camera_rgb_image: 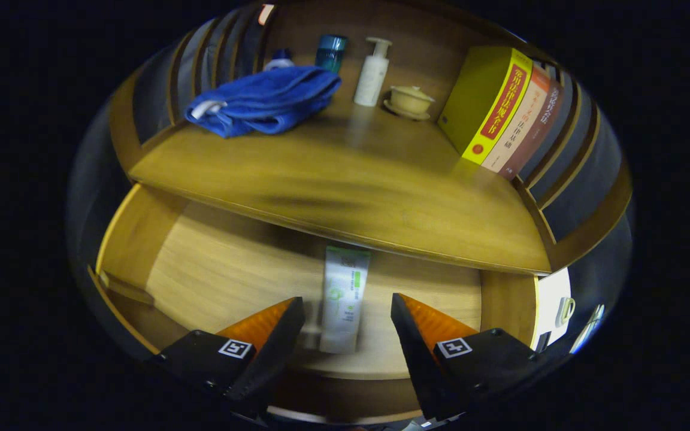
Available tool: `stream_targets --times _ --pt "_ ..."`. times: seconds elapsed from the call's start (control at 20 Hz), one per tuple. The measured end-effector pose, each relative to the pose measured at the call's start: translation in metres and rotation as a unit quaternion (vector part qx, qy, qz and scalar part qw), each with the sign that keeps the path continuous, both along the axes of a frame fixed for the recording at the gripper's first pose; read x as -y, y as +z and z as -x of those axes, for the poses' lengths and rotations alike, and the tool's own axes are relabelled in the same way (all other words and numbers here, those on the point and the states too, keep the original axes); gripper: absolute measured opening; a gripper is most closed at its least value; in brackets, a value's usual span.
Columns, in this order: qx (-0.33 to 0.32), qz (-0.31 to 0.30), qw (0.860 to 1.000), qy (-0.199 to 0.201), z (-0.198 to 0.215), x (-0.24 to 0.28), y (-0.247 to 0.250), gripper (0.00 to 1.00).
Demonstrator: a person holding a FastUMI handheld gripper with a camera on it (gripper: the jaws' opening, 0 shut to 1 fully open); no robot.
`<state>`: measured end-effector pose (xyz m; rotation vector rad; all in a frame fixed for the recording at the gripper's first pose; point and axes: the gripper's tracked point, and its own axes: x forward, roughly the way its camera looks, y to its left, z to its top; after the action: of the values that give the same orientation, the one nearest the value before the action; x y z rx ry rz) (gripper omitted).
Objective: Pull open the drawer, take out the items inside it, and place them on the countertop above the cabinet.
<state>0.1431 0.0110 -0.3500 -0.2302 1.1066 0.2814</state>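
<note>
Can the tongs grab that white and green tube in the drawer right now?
Probably yes. The drawer is pulled open, and the tube lies flat on its floor between the open tongs, with nothing on top. Its far end tucks under the countertop edge, but the near part is free.

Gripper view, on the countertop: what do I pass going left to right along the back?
Blue towel → teal cup → white pump bottle → lidded bowl → books. The tool is open over the tube in the drawer.

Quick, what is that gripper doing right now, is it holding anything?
Gripper: open, holding nothing; its fingers straddle the white tube lying in the open drawer.
</note>
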Motion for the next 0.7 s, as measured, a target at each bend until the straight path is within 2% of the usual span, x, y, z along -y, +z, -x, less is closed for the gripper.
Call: stream_targets --times 0.3,0.4,0.55,0.7 --pt "-0.091 0.006 0.996 0.006 0.025 -0.006 -0.042 0.96" --pt "-0.102 -0.006 0.995 0.008 0.026 -0.009 -0.039 0.88" --pt "-0.11 -0.015 0.994 -0.013 0.03 -0.01 -0.027 0.69" --pt "-0.077 -0.018 0.997 -0.008 0.023 -0.012 -0.002 0.51"
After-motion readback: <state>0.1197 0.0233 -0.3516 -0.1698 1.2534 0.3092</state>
